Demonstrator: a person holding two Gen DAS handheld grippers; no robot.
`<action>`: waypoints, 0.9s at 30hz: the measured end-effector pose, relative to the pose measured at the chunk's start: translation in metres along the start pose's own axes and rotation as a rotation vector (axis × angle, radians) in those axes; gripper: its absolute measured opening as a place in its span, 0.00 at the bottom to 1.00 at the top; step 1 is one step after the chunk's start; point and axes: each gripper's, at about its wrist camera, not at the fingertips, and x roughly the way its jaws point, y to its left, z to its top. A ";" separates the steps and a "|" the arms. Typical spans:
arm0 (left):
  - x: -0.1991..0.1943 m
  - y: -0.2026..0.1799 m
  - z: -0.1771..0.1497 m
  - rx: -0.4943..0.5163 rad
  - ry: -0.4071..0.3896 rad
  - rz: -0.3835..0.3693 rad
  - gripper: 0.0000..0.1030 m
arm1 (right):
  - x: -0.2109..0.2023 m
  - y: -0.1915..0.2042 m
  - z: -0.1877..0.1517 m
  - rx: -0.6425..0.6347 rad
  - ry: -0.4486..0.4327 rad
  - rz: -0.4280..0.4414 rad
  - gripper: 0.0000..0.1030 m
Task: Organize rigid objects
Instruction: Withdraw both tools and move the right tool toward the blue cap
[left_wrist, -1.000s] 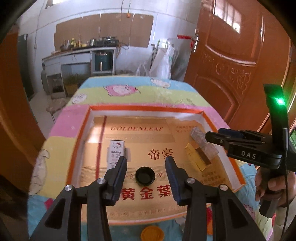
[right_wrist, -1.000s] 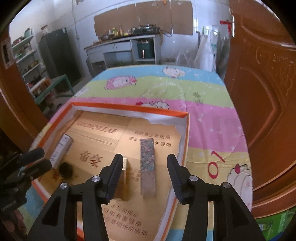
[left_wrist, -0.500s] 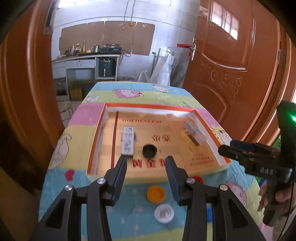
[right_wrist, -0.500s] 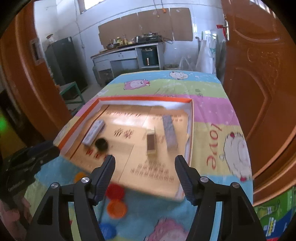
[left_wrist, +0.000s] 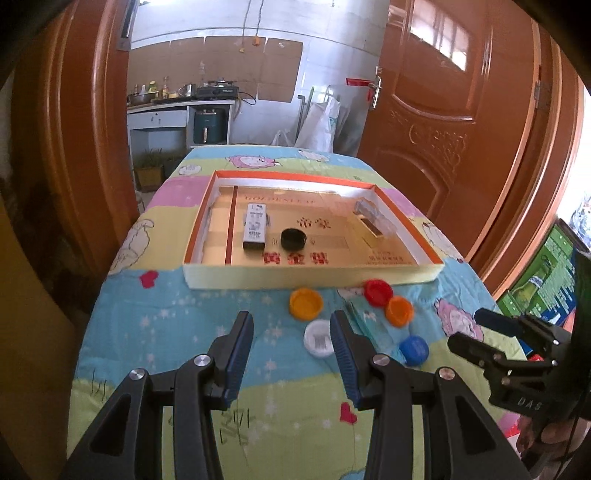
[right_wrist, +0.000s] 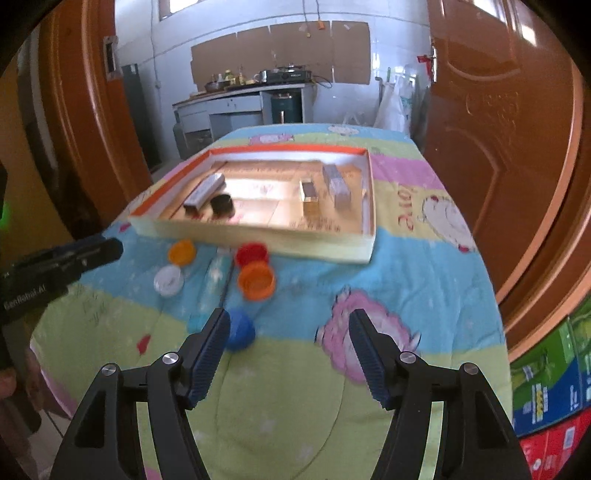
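Grippers, yours, are sitting farther back from the tray (left_wrist: 391, 274) than before, jaws apart and empty, the right having just widened; five loose caps: orange cap (left_wrist: 305, 303), red (left_wrist: 377, 292), white (left_wrist: 318, 337), blue (left_wrist: 414, 349), another orange (left_wrist: 399, 311).

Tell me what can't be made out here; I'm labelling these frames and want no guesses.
- White cap: left wrist view, right edge hidden behind a gripper finger.
- Blue cap: right wrist view, motion-blurred, partly behind a finger.
- Clear long item between the caps: blurred, unidentifiable.
- Tray print: too small.

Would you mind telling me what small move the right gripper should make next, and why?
Probably ease the right gripper forward-left over the blue cap: its jaws are open and empty, that cap lies nearest, outside the tray.
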 end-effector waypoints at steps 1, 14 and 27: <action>-0.001 0.000 -0.003 -0.001 0.002 -0.001 0.42 | 0.000 0.002 -0.003 -0.002 0.005 0.003 0.66; -0.002 0.002 -0.015 -0.003 0.018 -0.012 0.42 | 0.023 0.015 -0.016 -0.006 0.069 0.009 0.66; 0.007 -0.001 -0.020 0.016 0.046 -0.023 0.42 | 0.042 0.030 -0.004 -0.057 0.061 -0.015 0.51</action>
